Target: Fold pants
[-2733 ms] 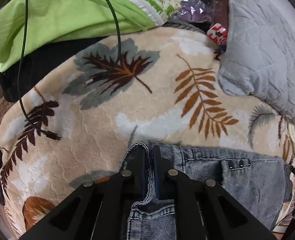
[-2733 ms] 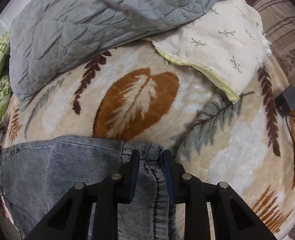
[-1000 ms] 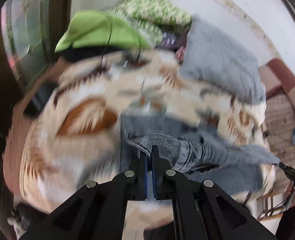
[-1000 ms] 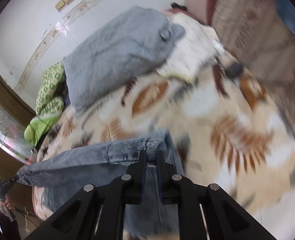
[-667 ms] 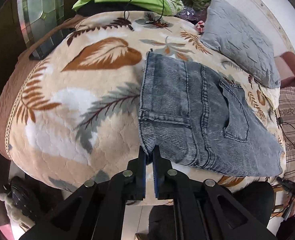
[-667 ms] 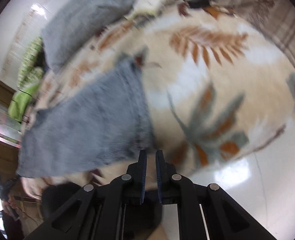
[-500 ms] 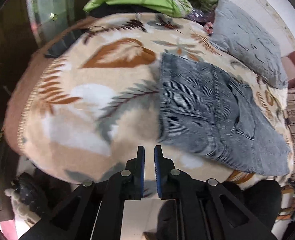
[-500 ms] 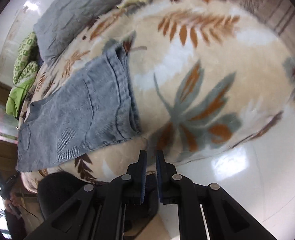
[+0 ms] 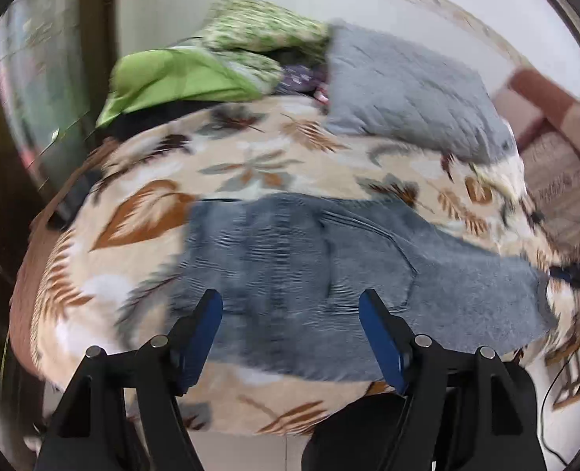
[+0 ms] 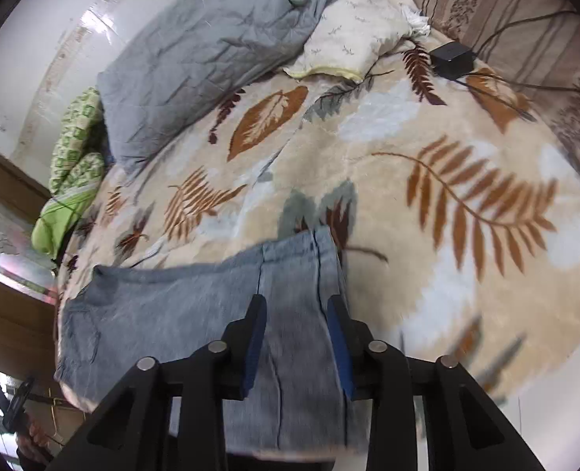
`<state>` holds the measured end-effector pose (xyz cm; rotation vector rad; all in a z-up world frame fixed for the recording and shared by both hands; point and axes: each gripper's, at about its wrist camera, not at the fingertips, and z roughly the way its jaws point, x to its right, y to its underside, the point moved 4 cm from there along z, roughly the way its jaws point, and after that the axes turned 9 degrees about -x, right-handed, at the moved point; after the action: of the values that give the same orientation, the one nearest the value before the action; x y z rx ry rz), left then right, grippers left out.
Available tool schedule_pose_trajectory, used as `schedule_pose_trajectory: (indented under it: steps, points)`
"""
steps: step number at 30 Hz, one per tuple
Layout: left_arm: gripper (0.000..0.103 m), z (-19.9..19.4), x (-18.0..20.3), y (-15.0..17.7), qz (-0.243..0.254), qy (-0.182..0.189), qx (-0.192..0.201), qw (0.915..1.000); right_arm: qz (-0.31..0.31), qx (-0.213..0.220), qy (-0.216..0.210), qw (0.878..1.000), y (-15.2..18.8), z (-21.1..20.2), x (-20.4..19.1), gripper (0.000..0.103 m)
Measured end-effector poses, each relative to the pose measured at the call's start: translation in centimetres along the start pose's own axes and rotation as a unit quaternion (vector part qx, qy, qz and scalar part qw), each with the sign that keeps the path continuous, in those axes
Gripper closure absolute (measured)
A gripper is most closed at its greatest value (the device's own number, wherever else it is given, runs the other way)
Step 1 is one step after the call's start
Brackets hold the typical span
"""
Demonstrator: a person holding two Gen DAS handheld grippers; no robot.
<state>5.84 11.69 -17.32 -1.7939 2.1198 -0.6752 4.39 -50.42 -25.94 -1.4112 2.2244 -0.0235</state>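
Both the left gripper (image 9: 290, 316) and right gripper (image 10: 295, 320) are hovering wide open and empty above folded jeans (image 9: 329, 267) lying flat on the leaf-print blanket (image 10: 427, 149), apparently positioning for another fold.

I count one pair of jeans (image 9: 329, 267) on the bed, and one leaf-print blanket (image 10: 427, 180) under it. There is one grey quilted pillow (image 10: 211, 55), one cream pillow (image 10: 352, 31) beside it, and one bright green cloth (image 9: 172, 78) (the patterned green bedding behind it I cannot separate into pieces). One small black box (image 10: 452, 59) with cables sits on the blanket. I have two grippers, each with two fingers.
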Motion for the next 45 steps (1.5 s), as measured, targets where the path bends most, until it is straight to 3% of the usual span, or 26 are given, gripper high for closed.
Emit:
schedule_pose_trajectory:
  steps: [4, 7, 12, 15, 16, 18, 19, 22, 27, 30, 32, 34, 40, 42, 45]
  points:
    - [0.03, 3.1, 2.3, -0.4, 0.007, 0.009, -0.024, 0.9996, 0.007, 0.003, 0.038, 0.999, -1.8, 1.6, 0.6, 0.067]
    - [0.03, 4.8, 3.3, -0.5, 0.005, 0.015, -0.037, 0.9992, 0.017, 0.006, 0.031, 0.999, -2.8, 1.9, 1.3, 0.067]
    - [0.03, 6.9, 3.3, -0.2, -0.004, -0.006, -0.056, 0.9984, 0.008, -0.032, 0.017, 0.999, -3.2, 4.2, 1.2, 0.066]
    - [0.03, 7.1, 2.6, 0.0, -0.014, -0.012, -0.058, 0.9982, 0.002, -0.046, 0.032, 0.998, -2.8, 5.6, 0.7, 0.067]
    - [0.03, 7.1, 2.3, 0.0, -0.017, -0.016, -0.056, 0.9981, -0.007, -0.047, 0.045, 0.998, -2.6, 5.8, 0.5, 0.072]
    - [0.03, 7.3, 1.9, -0.1, -0.017, -0.03, -0.053, 0.998, -0.028, -0.037, 0.08, 0.996, -2.5, 5.4, -0.1, 0.088]
    - [0.03, 7.5, 1.7, -0.2, -0.017, -0.04, -0.051, 0.9977, -0.033, -0.032, 0.084, 0.995, -2.5, 4.9, -0.4, 0.09]
    - [0.03, 7.8, 1.2, -0.6, -0.021, -0.066, -0.041, 0.9968, -0.053, -0.005, 0.096, 0.994, -2.8, 2.9, -1.6, 0.092]
    - [0.03, 8.1, 1.3, -0.7, -0.028, -0.075, -0.028, 0.9964, -0.051, 0.05, 0.088, 0.994, -4.4, 0.7, -3.1, 0.092]
    - [0.03, 8.5, 1.5, -0.2, -0.027, -0.083, -0.027, 0.9959, -0.035, 0.059, 0.098, 0.993, -4.9, 1.9, -2.9, 0.092]
    - [0.03, 9.0, 1.5, 0.3, -0.027, -0.079, -0.034, 0.9959, -0.016, 0.038, 0.106, 0.994, -4.8, 4.1, -1.8, 0.092]
    - [0.03, 9.2, 1.4, 0.8, -0.024, -0.079, -0.034, 0.996, 0.021, 0.016, 0.087, 0.996, -4.3, 5.8, -0.1, 0.09]
    - [0.03, 8.9, 1.1, 1.5, -0.014, -0.073, -0.024, 0.997, 0.06, 0.098, 0.081, 0.99, -4.7, 1.4, -0.4, 0.087]
    - [0.03, 8.4, 1.2, 1.7, -0.01, -0.072, -0.016, 0.9972, 0.022, 0.119, 0.053, 0.991, -5.1, -0.2, -3.1, 0.087]
    - [0.03, 7.5, 2.0, 2.2, -0.002, -0.066, -0.006, 0.9978, -0.096, 0.085, -0.005, 0.992, -5.0, 0.4, -10.8, 0.087]
